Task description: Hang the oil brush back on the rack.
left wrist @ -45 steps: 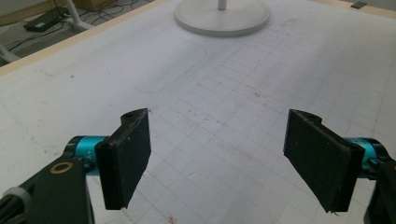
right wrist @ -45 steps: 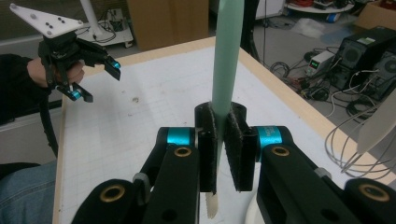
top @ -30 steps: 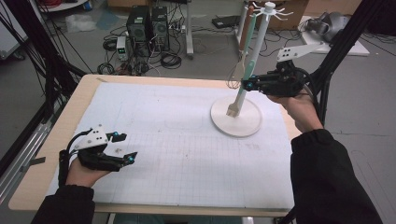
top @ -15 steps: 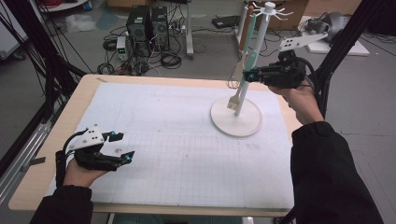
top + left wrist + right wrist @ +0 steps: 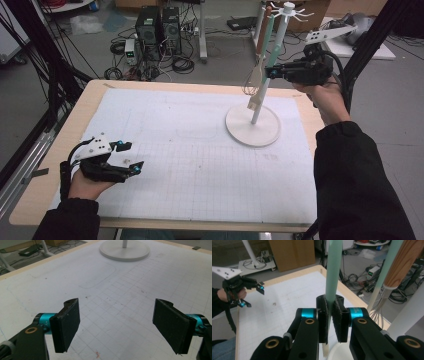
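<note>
At the upper right of the high view, the right gripper [image 5: 270, 72] was clamped shut on the mint-green handle of a spatula [image 5: 264, 70] that hung beside the white pole of the utensil stand [image 5: 252, 135]. The left gripper [image 5: 131, 156] rested at the lower left over the white mat [image 5: 200, 170], its jaws wide apart with nothing between them.

White gridded paper mat [image 5: 200, 170] covers most of the light wooden table [image 5: 30, 210], bare wood showing along the edges. Floor beyond the far edge: two black computer towers [image 5: 160, 25] side by side, small white box with a lit display [image 5: 131, 50] to their left, tangle of black cables [image 5: 180, 62] around them. Brown cardboard box [image 5: 292, 252] further back. Black frame struts [image 5: 30, 55] off the table's far left corner.
</note>
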A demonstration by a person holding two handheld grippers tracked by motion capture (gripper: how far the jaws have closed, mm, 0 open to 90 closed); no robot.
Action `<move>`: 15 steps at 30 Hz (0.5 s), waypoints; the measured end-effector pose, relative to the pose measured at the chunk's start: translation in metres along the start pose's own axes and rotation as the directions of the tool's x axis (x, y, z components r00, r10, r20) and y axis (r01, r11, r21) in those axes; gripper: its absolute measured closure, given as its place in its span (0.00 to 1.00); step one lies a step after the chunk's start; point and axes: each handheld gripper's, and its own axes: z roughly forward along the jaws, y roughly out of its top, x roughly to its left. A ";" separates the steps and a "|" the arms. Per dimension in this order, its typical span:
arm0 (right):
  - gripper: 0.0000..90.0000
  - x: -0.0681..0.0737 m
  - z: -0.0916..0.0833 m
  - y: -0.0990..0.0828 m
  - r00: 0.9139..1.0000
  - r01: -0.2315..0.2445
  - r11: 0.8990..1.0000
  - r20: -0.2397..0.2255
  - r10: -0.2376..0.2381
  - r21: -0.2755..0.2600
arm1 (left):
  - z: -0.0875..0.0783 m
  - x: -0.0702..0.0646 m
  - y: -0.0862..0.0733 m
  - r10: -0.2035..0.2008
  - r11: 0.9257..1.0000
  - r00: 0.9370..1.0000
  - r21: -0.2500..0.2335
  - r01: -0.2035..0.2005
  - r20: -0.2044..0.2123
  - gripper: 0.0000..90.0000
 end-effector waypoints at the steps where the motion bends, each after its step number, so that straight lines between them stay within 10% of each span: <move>1: 0.93 0.000 -0.001 0.001 1.000 -0.002 1.000 -0.001 0.002 -0.008 | 0.001 0.000 0.000 -0.009 1.000 1.000 -0.001 0.009 0.003 0.25; 15: 0.93 -0.010 -0.006 0.020 1.000 -0.012 1.000 0.025 0.012 0.005 | 0.003 0.002 -0.002 -0.003 1.000 1.000 0.008 0.003 0.012 0.25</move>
